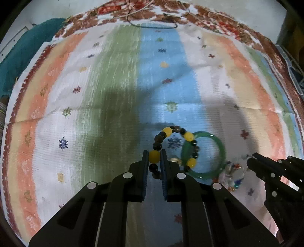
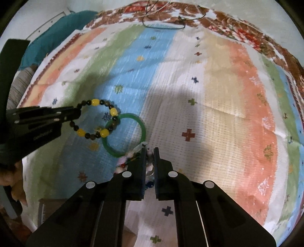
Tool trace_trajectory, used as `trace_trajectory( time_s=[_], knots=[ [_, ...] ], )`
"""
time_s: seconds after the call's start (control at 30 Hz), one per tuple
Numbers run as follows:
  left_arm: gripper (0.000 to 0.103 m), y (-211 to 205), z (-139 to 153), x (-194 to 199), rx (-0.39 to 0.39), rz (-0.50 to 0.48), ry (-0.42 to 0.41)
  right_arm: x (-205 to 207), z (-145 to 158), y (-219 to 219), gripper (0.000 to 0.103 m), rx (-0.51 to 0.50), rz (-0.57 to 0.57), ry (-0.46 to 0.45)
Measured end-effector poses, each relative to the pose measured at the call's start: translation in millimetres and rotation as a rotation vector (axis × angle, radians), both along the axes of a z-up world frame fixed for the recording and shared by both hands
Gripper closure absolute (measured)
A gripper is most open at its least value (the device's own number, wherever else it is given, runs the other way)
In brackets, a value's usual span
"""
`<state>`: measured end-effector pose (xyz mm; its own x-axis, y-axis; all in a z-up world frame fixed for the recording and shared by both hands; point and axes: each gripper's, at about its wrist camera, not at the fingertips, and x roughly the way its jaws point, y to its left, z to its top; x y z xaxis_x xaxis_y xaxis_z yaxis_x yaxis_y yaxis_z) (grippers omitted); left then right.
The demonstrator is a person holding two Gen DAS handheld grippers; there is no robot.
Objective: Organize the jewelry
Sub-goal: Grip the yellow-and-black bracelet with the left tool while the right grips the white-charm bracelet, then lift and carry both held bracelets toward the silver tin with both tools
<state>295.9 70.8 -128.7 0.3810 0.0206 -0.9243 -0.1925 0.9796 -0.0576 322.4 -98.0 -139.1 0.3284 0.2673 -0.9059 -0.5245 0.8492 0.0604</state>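
A bracelet of yellow and dark beads (image 1: 167,132) is pinched at one yellow bead by my left gripper (image 1: 154,153), which is shut on it. Its far side crosses the left rim of a green bangle (image 1: 222,150) on the striped cloth (image 1: 114,85). In the right wrist view, my right gripper (image 2: 150,151) is shut on a bracelet of clear and coloured beads (image 2: 123,161), just at the near rim of the green bangle (image 2: 141,125). The left gripper (image 2: 77,112) enters from the left with the yellow-and-dark bracelet (image 2: 94,102). The right gripper (image 1: 253,157) shows at the right edge beside the clear bracelet (image 1: 232,171).
The striped cloth (image 2: 209,95) lies on a brown floral cover (image 1: 218,17). A dark cord loop (image 1: 155,26) lies at the far edge. Teal fabric (image 1: 22,47) is bunched at the far left. A hand (image 2: 17,171) shows at the left edge.
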Motion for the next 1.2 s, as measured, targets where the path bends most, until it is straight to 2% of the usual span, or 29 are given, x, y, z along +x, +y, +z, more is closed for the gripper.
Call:
trace_trajectory(
  time_s=[0.3, 0.43, 0.6, 0.87, 1.2],
  knots=[
    [0.091, -14, 38, -12, -0.009, -0.042, -0.079, -16, 29, -15, 0.095, 0.030, -0.049, -0.055],
    [0.091, -20, 45, -20, 0.045, -0.066, -0.085, -22, 35, -18, 0.095, 0.026, -0.066, -0.075],
    [0.091, -18, 53, -31, 0.027, -0.051, -0.091, -32, 44, -22, 0.095, 0.012, -0.070, -0.109],
    [0.091, -32, 67, -51, 0.019, -0.089, -0.123, -49, 56, -26, 0.095, 0.005, -0.063, -0.153],
    [0.091, -39, 89, -80, -0.004, -0.095, -0.168, -70, 76, -32, 0.095, 0.056, -0.065, -0.191]
  ],
)
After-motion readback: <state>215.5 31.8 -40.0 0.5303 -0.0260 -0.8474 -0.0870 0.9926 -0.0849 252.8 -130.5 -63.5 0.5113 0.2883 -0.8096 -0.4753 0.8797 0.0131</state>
